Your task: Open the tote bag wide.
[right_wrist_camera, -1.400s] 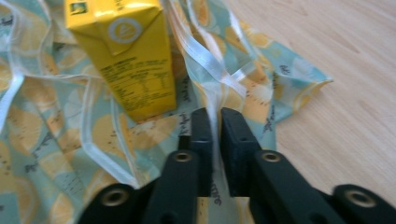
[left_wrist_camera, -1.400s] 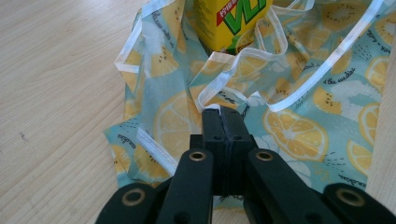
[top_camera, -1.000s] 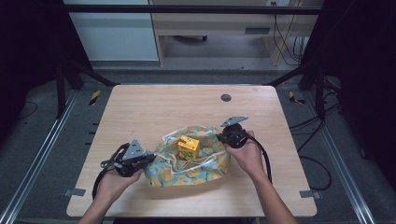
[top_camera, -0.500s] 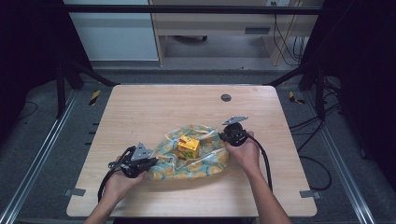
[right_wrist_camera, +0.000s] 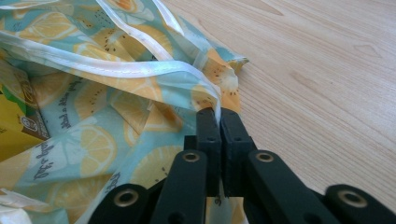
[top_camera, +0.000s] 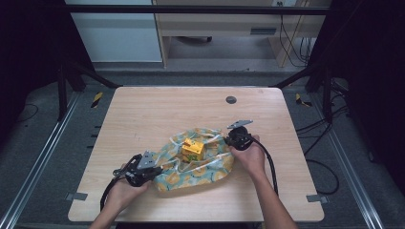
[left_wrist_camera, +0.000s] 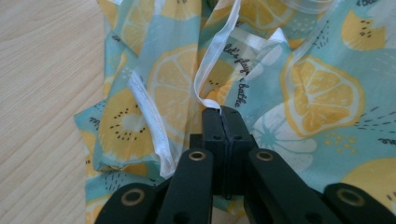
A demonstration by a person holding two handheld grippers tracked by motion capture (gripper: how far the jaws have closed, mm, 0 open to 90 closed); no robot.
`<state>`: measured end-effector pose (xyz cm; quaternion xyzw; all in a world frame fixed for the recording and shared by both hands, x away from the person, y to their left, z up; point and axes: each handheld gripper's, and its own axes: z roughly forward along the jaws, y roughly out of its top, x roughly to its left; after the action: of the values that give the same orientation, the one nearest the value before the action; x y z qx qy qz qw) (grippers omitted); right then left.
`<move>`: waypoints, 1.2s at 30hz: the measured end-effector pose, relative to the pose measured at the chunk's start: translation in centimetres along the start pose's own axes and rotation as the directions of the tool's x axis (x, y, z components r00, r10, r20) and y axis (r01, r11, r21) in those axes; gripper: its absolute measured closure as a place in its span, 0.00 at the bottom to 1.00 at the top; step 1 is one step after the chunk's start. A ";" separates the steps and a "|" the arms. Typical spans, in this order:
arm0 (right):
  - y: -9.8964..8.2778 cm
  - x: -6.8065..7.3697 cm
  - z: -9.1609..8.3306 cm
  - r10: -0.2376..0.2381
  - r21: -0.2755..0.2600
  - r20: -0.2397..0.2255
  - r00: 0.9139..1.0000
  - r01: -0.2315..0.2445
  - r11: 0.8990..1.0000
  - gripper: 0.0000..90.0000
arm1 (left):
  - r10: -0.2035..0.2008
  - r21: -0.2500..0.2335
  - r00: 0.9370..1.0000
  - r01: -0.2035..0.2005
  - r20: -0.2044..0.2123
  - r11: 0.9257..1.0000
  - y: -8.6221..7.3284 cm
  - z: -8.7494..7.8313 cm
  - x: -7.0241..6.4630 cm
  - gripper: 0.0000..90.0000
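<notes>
A pale blue bag (top_camera: pixel 206 164) printed with lemons lies slack on the wooden table (top_camera: pixel 143 114), with a yellow carton (top_camera: pixel 192 149) standing in its mouth. My left gripper (top_camera: pixel 160 168) is at the bag's near-left edge, and in the left gripper view this gripper (left_wrist_camera: pixel 223 109) is shut on the white rim (left_wrist_camera: pixel 205 79). My right gripper (top_camera: pixel 228 140) is at the bag's far-right edge. Seen in the right gripper view, the right gripper (right_wrist_camera: pixel 218 112) has just been opening slightly, and the bag's rim (right_wrist_camera: pixel 140 70) is still pinched between the jaws. The carton (right_wrist_camera: pixel 14 126) shows at the left there.
A small dark round disc (top_camera: pixel 231 99) sits in the tabletop toward the far edge. Bare wood lies all around the bag. Black cables trail from both grippers toward the near edge, and metal rails (top_camera: pixel 43 157) run beside the table.
Both hands have sunk toward the table with the bag's rim in the grippers. The bag has settled lower and flatter around the carton.
</notes>
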<state>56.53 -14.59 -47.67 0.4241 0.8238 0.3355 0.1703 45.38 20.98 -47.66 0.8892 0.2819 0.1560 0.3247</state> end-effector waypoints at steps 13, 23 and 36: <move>1.1 0.6 -4.3 0.005 -0.123 0.020 1.000 -0.002 0.992 0.49 | -0.008 -0.056 1.000 0.007 -0.018 0.998 0.0 -1.1 -0.4 0.90; 0.6 3.8 -8.2 -0.101 -0.141 0.006 0.995 0.100 0.985 0.28 | -0.042 -0.161 0.998 0.036 -0.037 0.986 1.5 -3.9 -0.6 0.47; -2.4 7.0 -10.0 -0.146 -0.159 -0.053 0.988 0.136 0.978 0.22 | -0.034 -0.168 0.996 0.020 -0.084 0.986 5.2 -3.9 1.3 0.41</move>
<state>45.41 -13.92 -42.17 0.3390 0.8284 0.3989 0.1995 46.72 20.42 -41.19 0.8475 0.2936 0.2129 0.3877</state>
